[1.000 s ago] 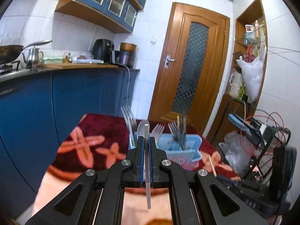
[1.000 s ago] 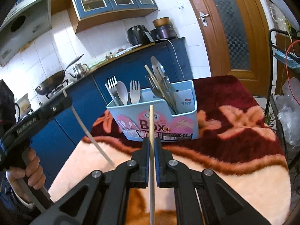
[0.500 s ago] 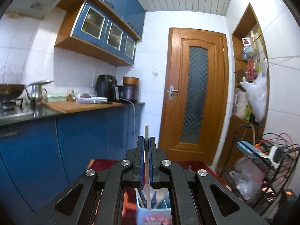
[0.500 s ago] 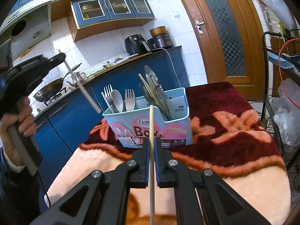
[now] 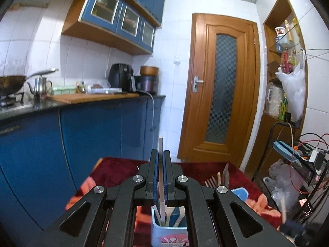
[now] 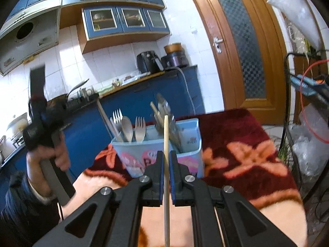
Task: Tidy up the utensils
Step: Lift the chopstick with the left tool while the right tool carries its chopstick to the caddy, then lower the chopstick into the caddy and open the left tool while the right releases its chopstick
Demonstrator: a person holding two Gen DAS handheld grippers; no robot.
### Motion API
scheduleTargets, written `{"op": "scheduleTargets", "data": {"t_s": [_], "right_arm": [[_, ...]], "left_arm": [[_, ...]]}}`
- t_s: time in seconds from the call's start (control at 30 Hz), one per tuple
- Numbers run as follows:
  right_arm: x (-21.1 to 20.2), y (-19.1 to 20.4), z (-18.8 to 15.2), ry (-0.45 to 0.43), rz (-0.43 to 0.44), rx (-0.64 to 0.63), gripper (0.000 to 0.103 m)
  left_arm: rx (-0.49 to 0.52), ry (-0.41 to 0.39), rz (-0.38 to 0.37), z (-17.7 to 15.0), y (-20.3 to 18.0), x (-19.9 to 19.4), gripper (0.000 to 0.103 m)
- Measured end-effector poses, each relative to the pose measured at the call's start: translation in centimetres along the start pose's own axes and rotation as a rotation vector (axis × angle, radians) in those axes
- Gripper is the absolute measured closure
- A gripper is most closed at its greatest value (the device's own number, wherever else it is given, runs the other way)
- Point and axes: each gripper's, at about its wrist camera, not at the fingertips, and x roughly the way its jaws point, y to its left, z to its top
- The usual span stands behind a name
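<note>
Chopstick (image 6: 167,185), pale wood, runs up the lower centre of the right wrist view, pinched between the nearly closed fingers of the right gripper (image 6: 167,160). Beyond it, mid-frame, the light blue utensil box (image 6: 191,156) stands on a red and peach floral cloth (image 6: 246,144), with forks and a spoon (image 6: 127,128) upright in its left compartment. At left a hand holds the left gripper (image 6: 59,113). In the left wrist view, bottom centre, the left gripper (image 5: 160,156) clamps a white chopstick (image 5: 160,175) whose lower end sits inside the utensil box (image 5: 170,234). Farther back stand blue cabinets (image 5: 92,127) and a wooden door (image 5: 222,86).
</note>
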Motion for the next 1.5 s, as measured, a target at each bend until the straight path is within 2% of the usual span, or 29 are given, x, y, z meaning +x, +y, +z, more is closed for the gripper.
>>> {"op": "scheduleTargets", "data": {"t_s": [0.27,0.67,1.07,1.17,1.37,1.4,1.43,1.5], "right_arm": [[1.9,-1.1,3.5,-0.125,-0.074,0.035,0.096],[7.6,-1.1,6.7,-0.236,-0.117,0.012,0.096],[11.2,-0.4,6.9,-0.314,-0.22,-0.065,0.096],[11.7,-0.4,6.3,-0.3,-0.241,-0.088,0.096],[11.4,-1.3,5.4,-0.231,-0.218,-0.06,0.095],[11.4,-1.3,5.3,-0.218,-0.208,-0.055,0.093],[11.3,-1.4,5.2,-0.203,-0.194,-0.047,0.085],[10.8,-1.6,4.9,-0.182,-0.161,-0.024,0.075]], "left_arm": [[-0.008,0.068,-0.015,-2.8,-0.6,2.6,0.099],[-0.032,0.085,-0.032,-4.1,0.3,3.9,0.099],[-0.038,0.088,-0.052,-4.4,0.4,4.0,0.099],[-0.041,0.088,-0.053,-4.5,0.5,4.0,0.099],[-0.04,0.101,-0.064,-4.6,0.4,4.1,0.099],[-0.04,0.111,-0.07,-4.6,0.3,4.1,0.099],[-0.041,0.118,-0.073,-4.7,0.2,4.2,0.098],[-0.045,0.138,-0.076,-5.0,0.0,4.3,0.088]]}}
